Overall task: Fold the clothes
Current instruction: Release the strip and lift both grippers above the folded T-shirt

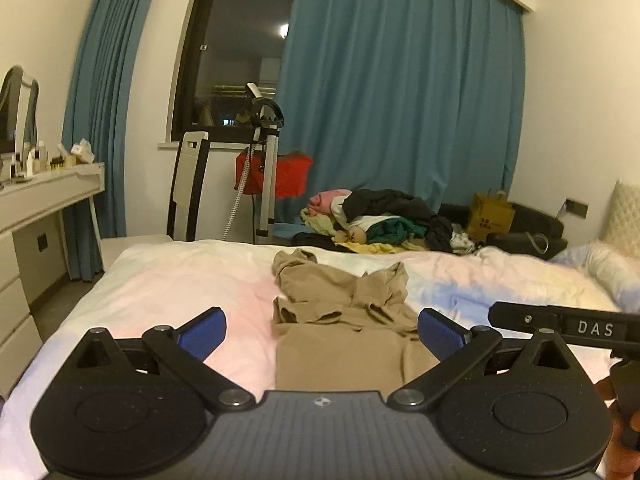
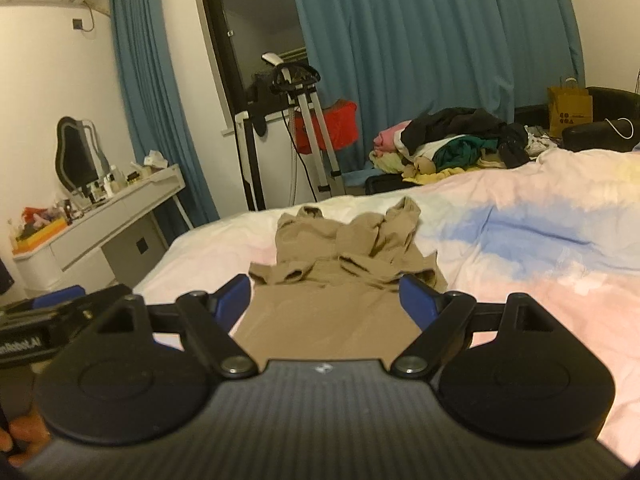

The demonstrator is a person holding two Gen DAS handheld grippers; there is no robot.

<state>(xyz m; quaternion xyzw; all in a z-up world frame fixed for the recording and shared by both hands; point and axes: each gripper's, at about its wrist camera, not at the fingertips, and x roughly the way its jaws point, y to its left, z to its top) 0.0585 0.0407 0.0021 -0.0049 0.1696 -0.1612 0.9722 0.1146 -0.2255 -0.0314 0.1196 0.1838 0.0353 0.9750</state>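
Tan garment, flat on pastel bedspread, sleeves bunched at far end.
Left gripper and right gripper: side by side, raised above near hem, angled slightly down, jaws spread wide, holding nothing.

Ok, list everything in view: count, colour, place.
tan garment: one, tan, on the bed, part folded
bed cover: one, white, pink and blue
clothes pile: one, mixed colours, beyond the bed
curtains: blue, at the window
garment steamer: one, silver and black, by the window
dressing table: one, white, left wall
paper bag: one, yellow, far right
left gripper: open, empty
right gripper: open, empty
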